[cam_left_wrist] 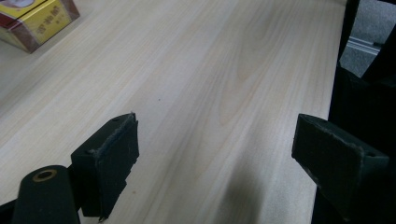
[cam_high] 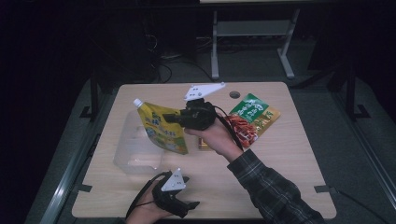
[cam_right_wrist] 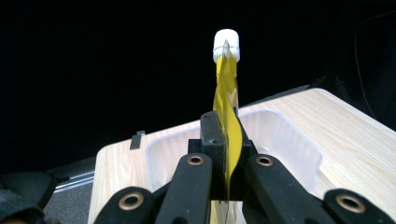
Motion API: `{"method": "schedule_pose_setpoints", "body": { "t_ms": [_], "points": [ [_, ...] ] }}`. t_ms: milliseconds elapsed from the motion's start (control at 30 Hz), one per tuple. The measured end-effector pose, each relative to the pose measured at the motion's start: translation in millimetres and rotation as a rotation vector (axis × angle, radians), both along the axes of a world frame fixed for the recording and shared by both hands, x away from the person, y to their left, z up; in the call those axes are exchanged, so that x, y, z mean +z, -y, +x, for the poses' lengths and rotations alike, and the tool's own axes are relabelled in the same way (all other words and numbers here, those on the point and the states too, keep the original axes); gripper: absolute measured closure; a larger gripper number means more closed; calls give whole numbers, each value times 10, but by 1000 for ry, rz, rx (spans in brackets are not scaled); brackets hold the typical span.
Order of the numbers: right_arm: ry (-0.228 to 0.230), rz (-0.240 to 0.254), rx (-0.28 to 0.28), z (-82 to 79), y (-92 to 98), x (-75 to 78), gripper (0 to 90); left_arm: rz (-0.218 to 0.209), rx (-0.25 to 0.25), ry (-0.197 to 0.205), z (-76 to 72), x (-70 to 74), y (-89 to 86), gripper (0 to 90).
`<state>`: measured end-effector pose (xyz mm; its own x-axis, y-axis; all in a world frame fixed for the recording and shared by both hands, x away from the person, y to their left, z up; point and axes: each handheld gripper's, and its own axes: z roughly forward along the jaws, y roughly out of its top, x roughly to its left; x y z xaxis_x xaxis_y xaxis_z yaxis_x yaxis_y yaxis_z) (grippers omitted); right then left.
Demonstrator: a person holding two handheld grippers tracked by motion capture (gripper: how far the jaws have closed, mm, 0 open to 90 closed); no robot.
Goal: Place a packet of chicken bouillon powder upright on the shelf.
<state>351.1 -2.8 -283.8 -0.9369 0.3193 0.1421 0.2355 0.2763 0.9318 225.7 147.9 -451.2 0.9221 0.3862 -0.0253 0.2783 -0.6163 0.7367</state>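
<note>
The right gripper's (cam_high: 173, 117) fingers pinch a soft yellow plastic spout pouch with white cap (cam_high: 161, 127), held above a clear plastic tray (cam_high: 125, 158); it looks floppy, best gripped mid-body. The left gripper's (cam_left_wrist: 215, 154) fingers are spread over the wooden surface (cam_left_wrist: 210, 70).

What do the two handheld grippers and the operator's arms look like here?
Both grippers are black. The right gripper and the left gripper each carry a light grey three-cornered plate with small dots on top. Black cables trail from both. The jaws end in flat black pads, with brass-coloured pivot pins. The right arm wears a dark plaid sleeve.
</note>
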Motion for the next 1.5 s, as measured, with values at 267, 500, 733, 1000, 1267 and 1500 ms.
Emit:
{"method": "schedule_pose_setpoints", "body": {
  "t_ms": [267, 500, 733, 1000, 1267, 1500],
  "points": [
    [-1, -12, 41, -9, -342, 23, 899, -7, -2, -1, -15, -8, 17, 142],
    [-22, -18, 79, 10, -579, -76, 899, 9, -14, 4, -14, -6, 5, 142],
    [-49, -17, 95, 60, -771, -185, 899, 9, -5, -9, -27, -22, -29, 142],
    [-66, 3, 107, 91, -907, -303, 898, 18, 2, -23, -60, -47, -87, 142],
    [-64, 7, 103, 70, -900, -361, 898, 25, 3, -20, -77, -59, -123, 142],
    [-48, 2, 90, 73, -879, -432, 897, 23, -1, -23, -84, -76, -105, 142]
  ]
}}
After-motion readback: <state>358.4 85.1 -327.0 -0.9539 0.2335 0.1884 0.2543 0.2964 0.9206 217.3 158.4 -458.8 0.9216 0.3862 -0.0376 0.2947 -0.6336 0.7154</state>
